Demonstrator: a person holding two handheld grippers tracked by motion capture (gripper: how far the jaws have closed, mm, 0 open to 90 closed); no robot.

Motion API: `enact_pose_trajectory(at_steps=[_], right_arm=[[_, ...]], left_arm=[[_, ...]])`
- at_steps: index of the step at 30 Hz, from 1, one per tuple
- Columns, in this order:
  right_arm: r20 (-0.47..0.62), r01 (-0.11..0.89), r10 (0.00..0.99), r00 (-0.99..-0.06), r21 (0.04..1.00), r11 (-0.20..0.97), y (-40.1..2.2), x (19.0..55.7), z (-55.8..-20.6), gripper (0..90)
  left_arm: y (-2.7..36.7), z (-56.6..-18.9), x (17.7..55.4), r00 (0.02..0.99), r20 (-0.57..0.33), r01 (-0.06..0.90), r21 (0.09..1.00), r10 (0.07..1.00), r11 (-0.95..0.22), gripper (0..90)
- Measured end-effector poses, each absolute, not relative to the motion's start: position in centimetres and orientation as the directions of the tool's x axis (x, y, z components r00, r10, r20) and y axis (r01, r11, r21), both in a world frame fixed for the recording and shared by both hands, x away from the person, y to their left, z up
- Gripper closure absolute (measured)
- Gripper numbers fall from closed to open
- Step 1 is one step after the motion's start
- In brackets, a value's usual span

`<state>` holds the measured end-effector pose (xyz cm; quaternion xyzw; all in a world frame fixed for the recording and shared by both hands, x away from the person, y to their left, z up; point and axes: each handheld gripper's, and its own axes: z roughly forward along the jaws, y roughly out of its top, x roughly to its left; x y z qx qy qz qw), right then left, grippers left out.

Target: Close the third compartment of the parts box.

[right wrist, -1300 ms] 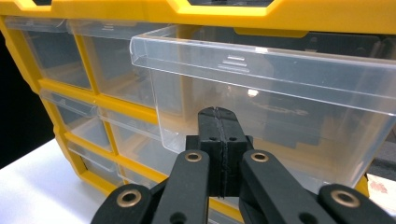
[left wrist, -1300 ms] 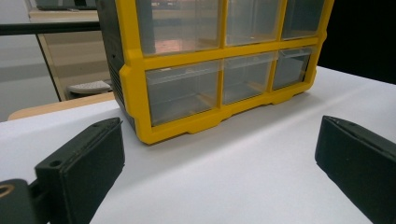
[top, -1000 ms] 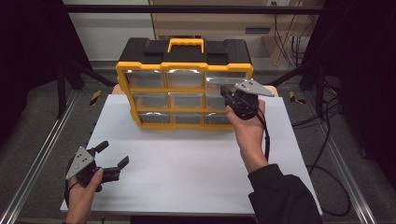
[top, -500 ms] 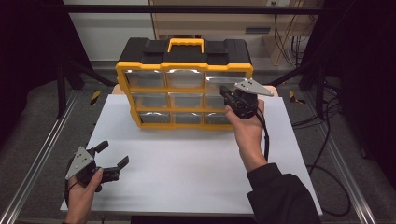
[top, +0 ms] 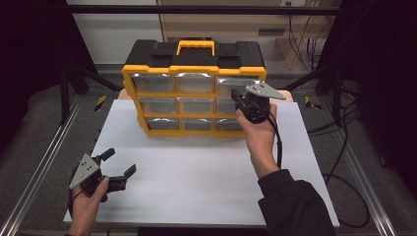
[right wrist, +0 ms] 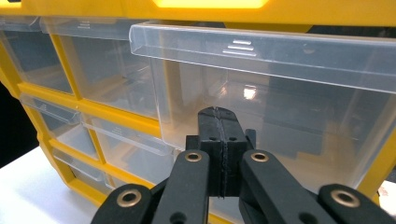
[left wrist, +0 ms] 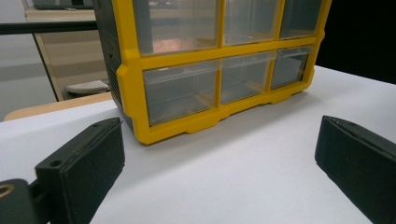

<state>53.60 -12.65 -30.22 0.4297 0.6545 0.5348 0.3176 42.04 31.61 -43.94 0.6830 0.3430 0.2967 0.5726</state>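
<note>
A yellow and black drawer organiser (top: 194,73) with clear drawers stands at the back of the white tabletop (top: 196,167). My right gripper (top: 237,96) is shut with nothing between its jaws. In the right gripper view its tips (right wrist: 219,115) sit against the clear front of the top right drawer (right wrist: 261,51), just below the lip. That drawer stands slightly further out than its neighbours. My left gripper (top: 120,161) is held low at the near left of the table, open and empty. In the left gripper view, the left gripper (left wrist: 219,128) faces the organiser's bottom row (left wrist: 224,79) from a distance.
Metal rails run along the table's left side (top: 42,162) and right side (top: 364,182). Black cables (top: 344,123) lie on the floor at the right. A dark stand leg (top: 66,88) rises at the left of the organiser.
</note>
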Motion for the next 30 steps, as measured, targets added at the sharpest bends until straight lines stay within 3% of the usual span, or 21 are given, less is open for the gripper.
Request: enact_pose_trajectory(at_steps=[30], right_arm=[[0.056,0.227,0.91,-0.411,0.973,0.042,-12.7,54.31,-30.2,90.0]], left_arm=[[31.57,-43.92,42.04,0.592,0.014,0.128,0.986,0.806,-0.111,1.3]])
